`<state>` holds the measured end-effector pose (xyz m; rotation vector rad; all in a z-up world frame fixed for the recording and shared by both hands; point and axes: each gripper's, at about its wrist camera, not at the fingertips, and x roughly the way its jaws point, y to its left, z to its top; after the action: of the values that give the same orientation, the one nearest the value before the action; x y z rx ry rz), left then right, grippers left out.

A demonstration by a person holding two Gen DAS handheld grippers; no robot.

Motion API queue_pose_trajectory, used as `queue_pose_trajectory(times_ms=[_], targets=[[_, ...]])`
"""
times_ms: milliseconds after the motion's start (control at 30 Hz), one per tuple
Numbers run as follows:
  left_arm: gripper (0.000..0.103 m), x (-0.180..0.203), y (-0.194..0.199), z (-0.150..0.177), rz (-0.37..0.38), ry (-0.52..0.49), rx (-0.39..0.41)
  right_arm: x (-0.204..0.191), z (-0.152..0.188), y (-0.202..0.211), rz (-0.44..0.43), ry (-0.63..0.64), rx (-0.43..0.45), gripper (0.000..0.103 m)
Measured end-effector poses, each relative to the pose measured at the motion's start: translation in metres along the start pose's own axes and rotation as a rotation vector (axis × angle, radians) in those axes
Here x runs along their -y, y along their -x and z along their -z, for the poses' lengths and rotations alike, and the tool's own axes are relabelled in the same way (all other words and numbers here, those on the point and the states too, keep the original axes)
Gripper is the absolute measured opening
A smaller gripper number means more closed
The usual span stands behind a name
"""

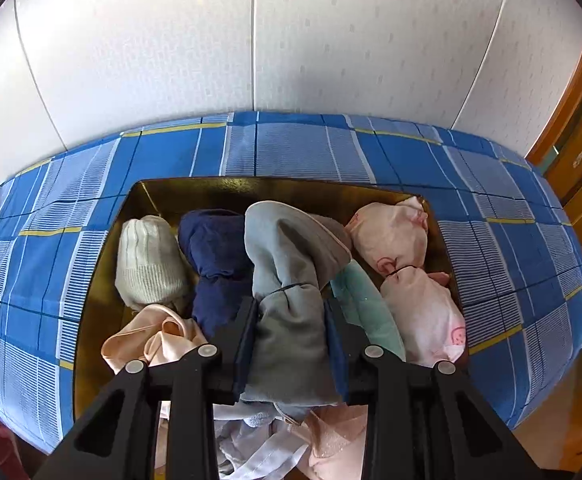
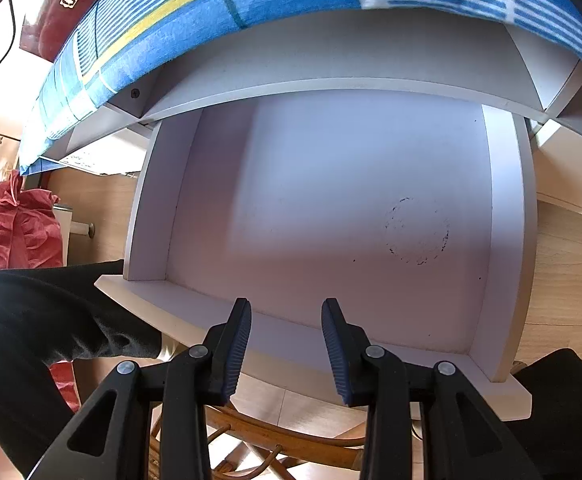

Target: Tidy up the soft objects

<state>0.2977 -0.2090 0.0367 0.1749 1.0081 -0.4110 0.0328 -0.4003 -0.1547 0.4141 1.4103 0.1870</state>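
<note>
Sorting barely begun: the left gripper (image 1: 291, 332) clamps a grey garment (image 1: 291, 320) above the dark tray (image 1: 151, 196), which holds a cream knit hat (image 1: 147, 264), navy bundle (image 1: 215, 256) and pink pieces (image 1: 395, 236). The right gripper (image 2: 287, 344), fingers apart and empty, hangs over the white drawer (image 2: 331, 184), which holds nothing.

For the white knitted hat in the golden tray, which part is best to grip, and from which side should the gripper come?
Grip the white knitted hat at its rounded top end, coming from above. That end stands clear beside the tray wall, while its ribbed lower end lies against the peach cloth and the navy bundle crowds one side.
</note>
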Motion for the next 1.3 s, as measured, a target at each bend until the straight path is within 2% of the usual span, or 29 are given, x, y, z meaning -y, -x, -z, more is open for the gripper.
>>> queue_pose_trajectory(times_ms=[133,267,367,467,533,600,667,733,767,833,900,933,967,1067,1200,1300], targets=[[0.034,0.002,-0.010,0.003,0.011,0.001,-0.020,-0.001,0.000,-0.001,0.000,0.003,-0.003,0.036],[0.035,0.011,-0.023,0.006,0.030,-0.049,-0.059,-0.001,-0.001,0.000,0.002,0.004,-0.001,0.036],[0.036,0.005,-0.033,0.005,-0.009,-0.046,-0.095,-0.001,-0.001,0.000,0.002,0.003,0.000,0.036],[0.038,-0.008,-0.048,0.008,-0.082,-0.016,-0.132,-0.001,-0.001,0.001,0.002,0.001,0.002,0.036],[0.038,-0.014,-0.047,0.012,-0.046,0.002,-0.111,0.000,-0.002,0.003,-0.001,0.000,0.009,0.036],[0.042,-0.015,-0.042,0.015,-0.022,0.006,-0.094,-0.001,-0.003,0.004,-0.001,0.005,0.015,0.036],[0.057,-0.015,-0.032,0.019,-0.001,0.000,-0.067,-0.003,-0.004,0.004,-0.001,0.010,0.017,0.036],[0.068,-0.014,-0.022,0.021,-0.010,-0.008,-0.024,-0.005,-0.003,0.004,0.002,0.017,0.015,0.036],[0.070,-0.015,-0.018,0.022,-0.018,-0.006,-0.003,-0.005,-0.002,0.004,0.004,0.019,0.015,0.036],[0.067,-0.014,-0.010,0.024,-0.035,-0.004,0.042,-0.005,-0.002,0.004,0.008,0.020,0.014,0.036],[0.054,-0.011,-0.010,0.023,-0.035,-0.018,0.030,-0.005,-0.002,0.003,0.013,0.021,0.013,0.036],[0.039,-0.008,-0.014,0.025,-0.028,-0.029,0.009,-0.004,-0.002,0.003,0.014,0.020,0.013,0.036],[0.035,-0.007,-0.020,0.026,-0.027,-0.040,-0.016,-0.004,-0.002,0.003,0.014,0.018,0.014,0.036],[0.035,0.002,-0.029,0.030,-0.033,-0.089,-0.034,-0.004,-0.003,0.004,0.010,0.015,0.016,0.036],[0.036,0.001,-0.023,0.034,0.005,-0.074,-0.040,-0.005,-0.004,0.005,0.011,0.018,0.021,0.036],[0.057,-0.005,-0.005,0.039,0.001,-0.058,-0.012,-0.005,-0.004,0.006,0.016,0.020,0.025,0.036]])
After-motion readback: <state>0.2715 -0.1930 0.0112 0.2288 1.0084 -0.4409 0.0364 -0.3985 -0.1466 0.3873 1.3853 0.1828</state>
